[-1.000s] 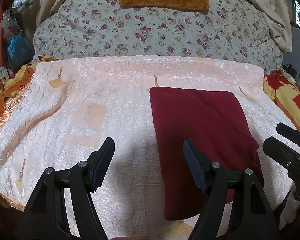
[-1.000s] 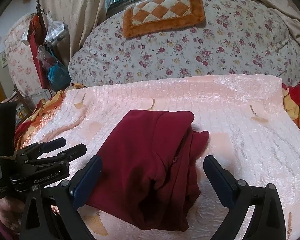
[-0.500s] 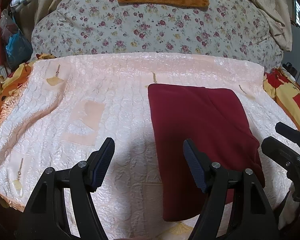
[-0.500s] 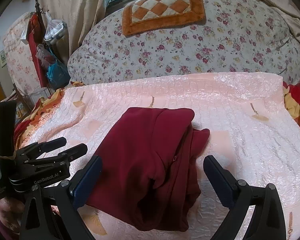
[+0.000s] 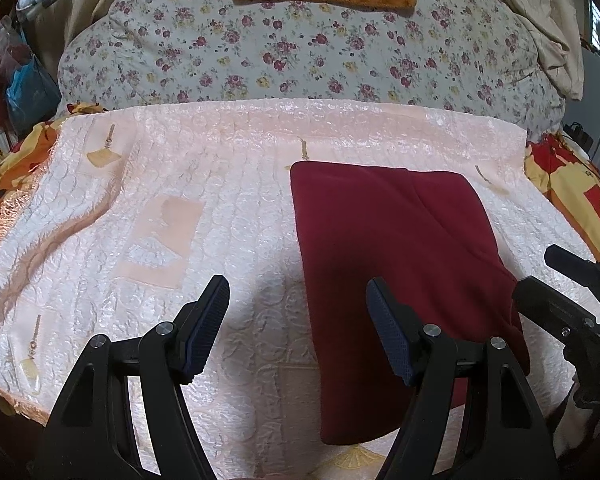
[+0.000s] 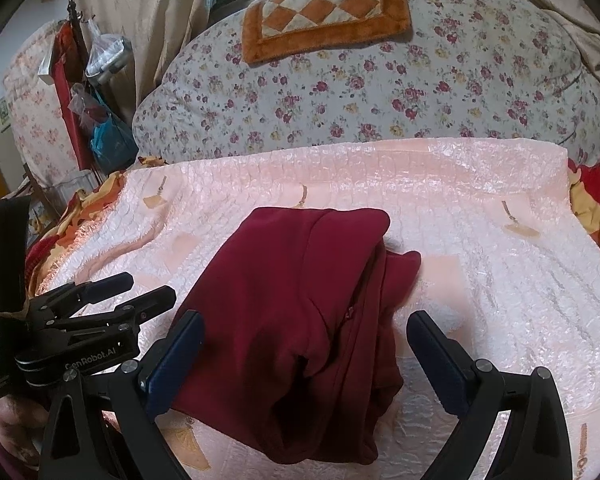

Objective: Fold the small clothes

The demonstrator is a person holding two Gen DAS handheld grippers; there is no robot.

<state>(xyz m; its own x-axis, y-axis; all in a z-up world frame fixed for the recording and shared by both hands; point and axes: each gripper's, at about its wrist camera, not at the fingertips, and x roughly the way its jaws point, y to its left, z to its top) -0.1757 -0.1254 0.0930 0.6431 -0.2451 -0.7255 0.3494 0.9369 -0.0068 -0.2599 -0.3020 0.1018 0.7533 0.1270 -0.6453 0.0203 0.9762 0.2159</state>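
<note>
A dark red garment (image 5: 396, 248) lies folded into a rough rectangle on the pale pink quilted cover (image 5: 204, 200). In the right wrist view the red garment (image 6: 300, 300) shows layered edges and a zipper along its right side. My left gripper (image 5: 298, 294) is open above the cover, just left of the garment's near edge, holding nothing. Seen from the right wrist camera, the left gripper (image 6: 150, 288) sits at the left, with a hand (image 6: 12, 420) below it. My right gripper (image 6: 304, 330) is open above the garment's near end, its fingers astride it without touching. From the left wrist camera, the right gripper (image 5: 536, 272) shows at the right edge.
Behind the cover rises a floral quilt mound (image 6: 380, 92) with an orange checkered mat (image 6: 324, 12) on top. Bags (image 6: 108, 136) hang at the far left. A red and yellow sheet (image 5: 580, 200) shows beyond the cover's right side.
</note>
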